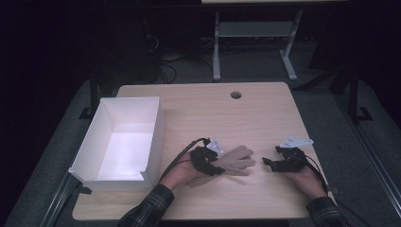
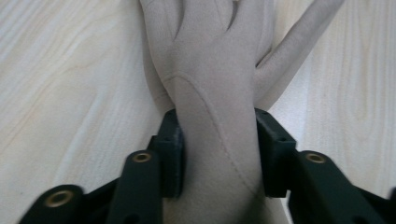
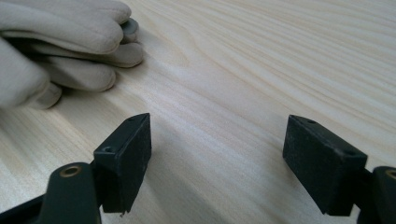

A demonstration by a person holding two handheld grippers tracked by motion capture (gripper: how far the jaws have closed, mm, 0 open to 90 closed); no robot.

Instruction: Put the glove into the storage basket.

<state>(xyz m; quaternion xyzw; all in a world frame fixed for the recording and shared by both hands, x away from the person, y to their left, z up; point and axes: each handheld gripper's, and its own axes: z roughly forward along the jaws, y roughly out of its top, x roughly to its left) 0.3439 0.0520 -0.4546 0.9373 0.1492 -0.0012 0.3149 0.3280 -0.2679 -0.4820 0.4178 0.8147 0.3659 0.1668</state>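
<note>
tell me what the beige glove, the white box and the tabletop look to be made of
Beige glove: seemingly a soft, suede-like fabric, matte with a fine nap and stitched seams. White open-topped box: probably thin cardboard or foam board, with flat matte walls and crisp edges; hard to tell which. Light tabletop: pale wood or wood-look laminate, smooth with flowing grain lines; the look leaves that open.

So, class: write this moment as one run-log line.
left gripper: shut on glove cuff | right gripper: open, holding nothing, beside glove fingertips | white box: left of glove | glove: flat on table
</note>
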